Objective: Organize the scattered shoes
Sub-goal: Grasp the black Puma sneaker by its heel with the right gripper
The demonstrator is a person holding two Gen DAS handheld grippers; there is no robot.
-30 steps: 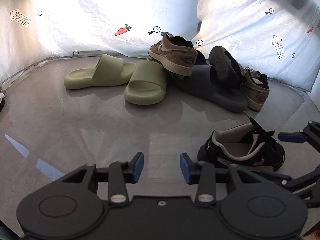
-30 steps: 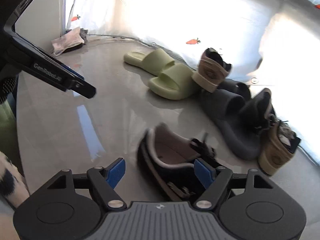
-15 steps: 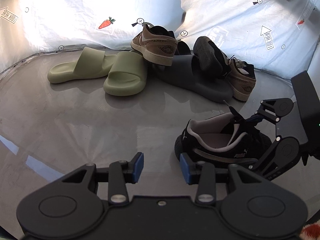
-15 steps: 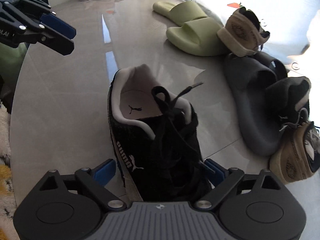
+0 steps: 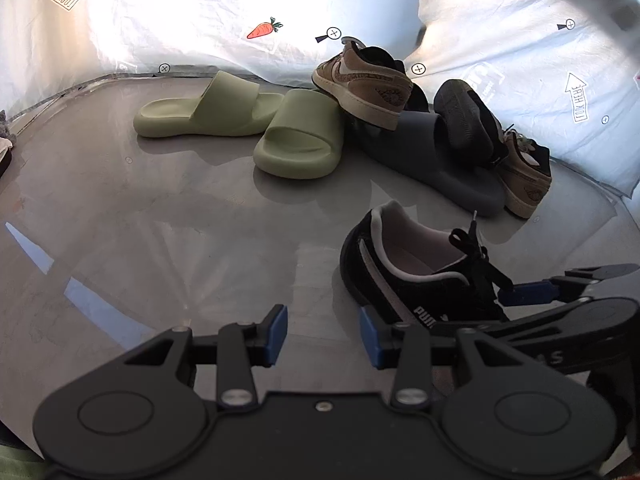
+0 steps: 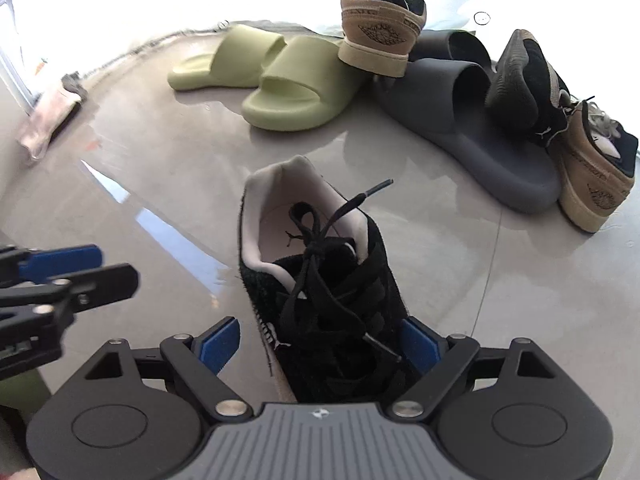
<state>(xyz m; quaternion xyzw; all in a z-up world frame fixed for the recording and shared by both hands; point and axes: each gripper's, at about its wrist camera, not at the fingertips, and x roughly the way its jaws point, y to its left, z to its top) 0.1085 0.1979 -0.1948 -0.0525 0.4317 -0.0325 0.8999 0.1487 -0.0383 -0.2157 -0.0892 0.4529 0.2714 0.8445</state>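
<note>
so we see the heap at the back [image 6: 420, 92], slides and sneakers overlapping, while the black sneaker [image 6: 320, 280] stands apart on the floor [image 6: 132, 152]. our right gripper [image 6: 320, 344] straddles its toe, fingers wide, contact unclear; we'd squeeze the sides, clear of laces. our left gripper [image 5: 322, 334] hangs half-open, empty.

Glossy grey floor [image 5: 168, 216], white sheet [image 5: 192, 20] with carrot print [image 5: 262, 30], crumpled cloth [image 6: 48, 120].

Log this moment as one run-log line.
left gripper: open, idle | right gripper: open, straddling black sneaker | other shoes: piled behind
</note>
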